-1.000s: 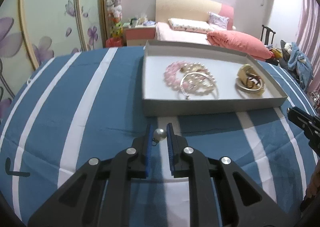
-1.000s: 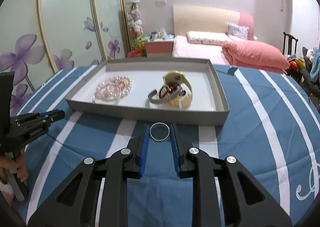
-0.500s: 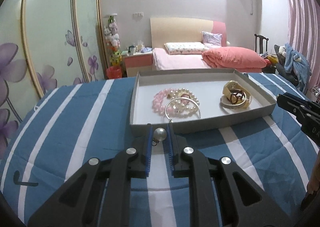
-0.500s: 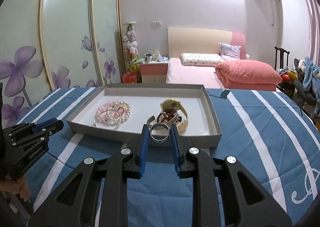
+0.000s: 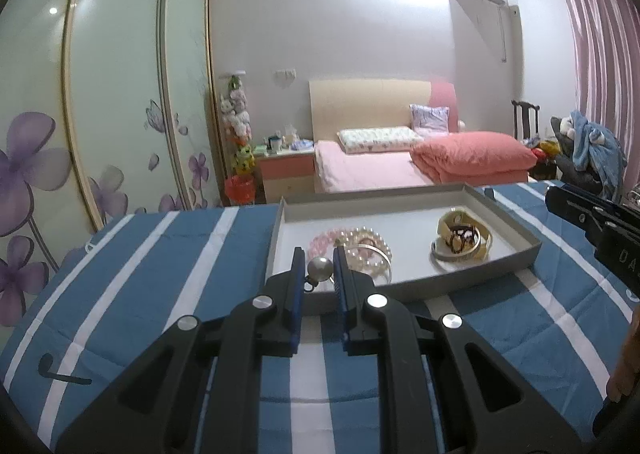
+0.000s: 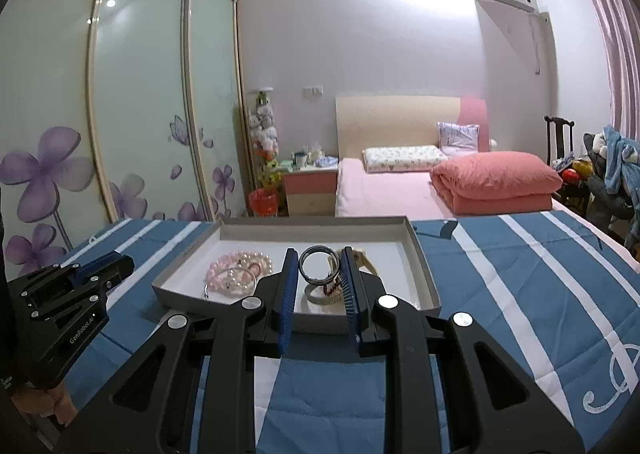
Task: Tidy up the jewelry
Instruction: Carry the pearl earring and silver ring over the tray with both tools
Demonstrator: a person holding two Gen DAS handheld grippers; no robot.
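My left gripper (image 5: 318, 268) is shut on a pearl earring (image 5: 319, 269) and holds it above the near left edge of the grey tray (image 5: 460, 282). My right gripper (image 6: 319, 266) is shut on a silver ring (image 6: 319, 265) and holds it over the tray's (image 6: 420, 266) front part. In the tray lie pink and pearl bracelets (image 5: 360, 250) at the left and a yellow watch with a beaded bracelet and bangle (image 5: 460, 242) at the right. The bracelets (image 6: 236, 274) also show in the right wrist view.
The tray rests on a blue bedspread with white stripes (image 5: 160, 274). Behind it are a pink bed (image 5: 380, 169), a nightstand (image 5: 284, 169), a sliding wardrobe (image 5: 100, 113) at the left and a chair with clothes (image 5: 580, 149) at the right.
Both grippers have risen and moved forward toward the tray, each still holding its piece. The views have tilted up, so the tray sits lower and the room fills more of the frame.
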